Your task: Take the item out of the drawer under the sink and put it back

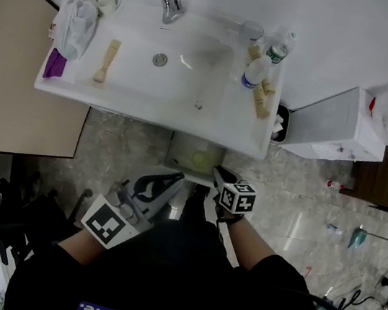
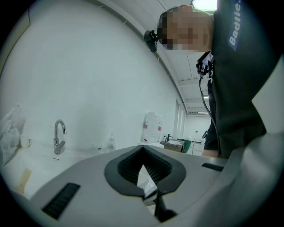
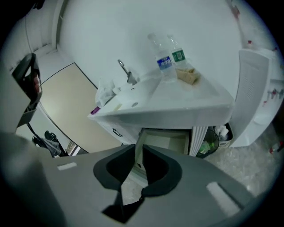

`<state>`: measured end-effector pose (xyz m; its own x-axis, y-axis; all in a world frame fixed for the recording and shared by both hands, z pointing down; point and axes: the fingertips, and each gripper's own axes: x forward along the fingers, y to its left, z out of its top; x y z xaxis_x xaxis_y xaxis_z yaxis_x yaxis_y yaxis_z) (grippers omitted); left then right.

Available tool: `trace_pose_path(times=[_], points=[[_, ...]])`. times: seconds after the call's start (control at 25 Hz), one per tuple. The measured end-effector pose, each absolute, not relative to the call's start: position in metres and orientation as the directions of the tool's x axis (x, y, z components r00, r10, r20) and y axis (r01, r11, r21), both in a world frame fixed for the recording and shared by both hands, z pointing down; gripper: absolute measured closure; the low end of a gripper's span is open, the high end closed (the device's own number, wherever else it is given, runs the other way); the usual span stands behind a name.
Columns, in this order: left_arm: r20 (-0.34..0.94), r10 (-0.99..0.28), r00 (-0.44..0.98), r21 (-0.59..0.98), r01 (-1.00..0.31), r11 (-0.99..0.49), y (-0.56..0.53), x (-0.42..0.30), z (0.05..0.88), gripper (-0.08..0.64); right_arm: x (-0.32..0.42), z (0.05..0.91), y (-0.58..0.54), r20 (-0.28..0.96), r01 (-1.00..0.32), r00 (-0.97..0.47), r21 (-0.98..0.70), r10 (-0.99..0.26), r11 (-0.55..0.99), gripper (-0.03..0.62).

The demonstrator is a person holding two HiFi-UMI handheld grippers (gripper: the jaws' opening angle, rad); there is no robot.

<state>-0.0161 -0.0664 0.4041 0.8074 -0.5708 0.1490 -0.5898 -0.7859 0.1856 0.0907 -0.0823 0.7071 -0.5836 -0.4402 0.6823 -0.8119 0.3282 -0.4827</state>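
— Fingers (image 3: 156,170) of the right gripper (image 3: 139,153): parted a little, holding nothing. Fingers (image 2: 128,166) of the left gripper (image 2: 143,150): pressed together, also nothing inside.

— And beyond the right ones?

— Straight ahead, the open drawer (image 3: 168,141) under the sink (image 3: 177,111). Inside, in the head view, the item (image 1: 200,160), pale yellowish, lying near the middle. Not possible to say what kind.

— So how to take it well?

— Probably so: open wider before entering, come down over the front edge without knocking it, place one finger at each side of the item, and close only then. Better to keep the left gripper aside, away from the drawer front. Also mind the bottles (image 3: 165,62) up on the sink's rim when lifting out.
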Motion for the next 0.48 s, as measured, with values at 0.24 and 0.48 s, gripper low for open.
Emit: trace_pose_path(times=[0.24,0.48], points=[[0.133,-0.572,0.809,0.178,-0.587,-0.79,-0.073,0.0,0.396,0.555,0.093,0.777,-0.087,0.763,-0.841,-0.541,-0.485,-0.354,0.24,0.497],[0.141,-0.572,0.808,0.201,-0.589,-0.783,-0.074,0.005,0.399,0.555,0.096,0.826,-0.094,0.825,-0.871,-0.49,-0.457,-0.28,0.18,0.476]])
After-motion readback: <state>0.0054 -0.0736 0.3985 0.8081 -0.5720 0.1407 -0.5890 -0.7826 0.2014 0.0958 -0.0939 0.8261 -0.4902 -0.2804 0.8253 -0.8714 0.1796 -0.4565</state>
